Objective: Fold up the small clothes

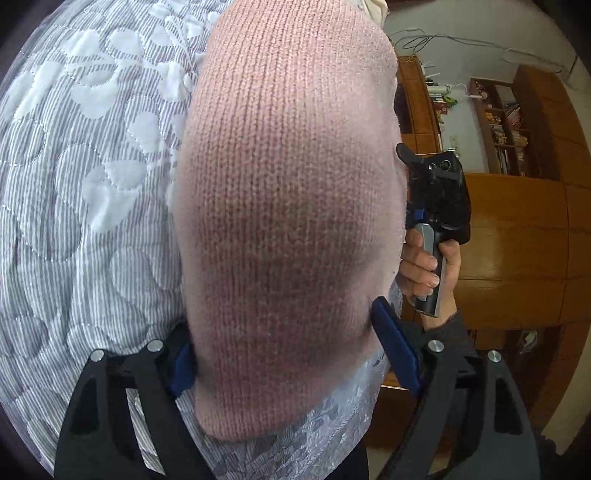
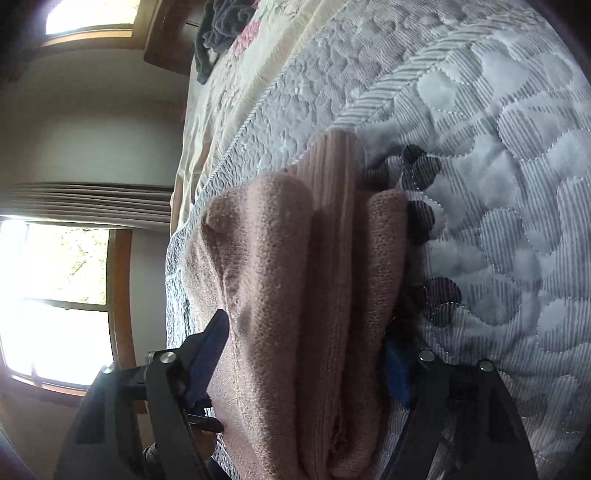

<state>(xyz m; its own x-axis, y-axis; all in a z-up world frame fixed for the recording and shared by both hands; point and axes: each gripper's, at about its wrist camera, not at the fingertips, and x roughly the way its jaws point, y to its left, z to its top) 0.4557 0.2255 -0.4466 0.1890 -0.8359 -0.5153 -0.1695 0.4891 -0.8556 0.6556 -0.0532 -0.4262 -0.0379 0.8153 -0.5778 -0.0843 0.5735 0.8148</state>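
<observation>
A folded pink knitted garment [image 1: 288, 206] fills the left wrist view, bulging toward the camera over the quilted bed [image 1: 88, 177]. My left gripper [image 1: 288, 360] has it between its blue pads: one pad [image 1: 181, 369] on the bed side, the other [image 1: 395, 350] on the room side. At the garment's right edge a hand [image 1: 424, 266] holds my right gripper, its fingertips hidden behind the cloth. In the right wrist view the garment [image 2: 295, 295] lies bunched in ridges between the right gripper [image 2: 306, 363] pads, which are pressed into the cloth.
The grey-and-white quilt [image 2: 498, 184] covers the bed; a cream floral sheet [image 2: 236, 92] and a dark cloth heap [image 2: 221, 29] lie at its far end. Wooden cabinets [image 1: 517, 240] and shelves stand beside the bed. A bright window [image 2: 55, 295] faces it.
</observation>
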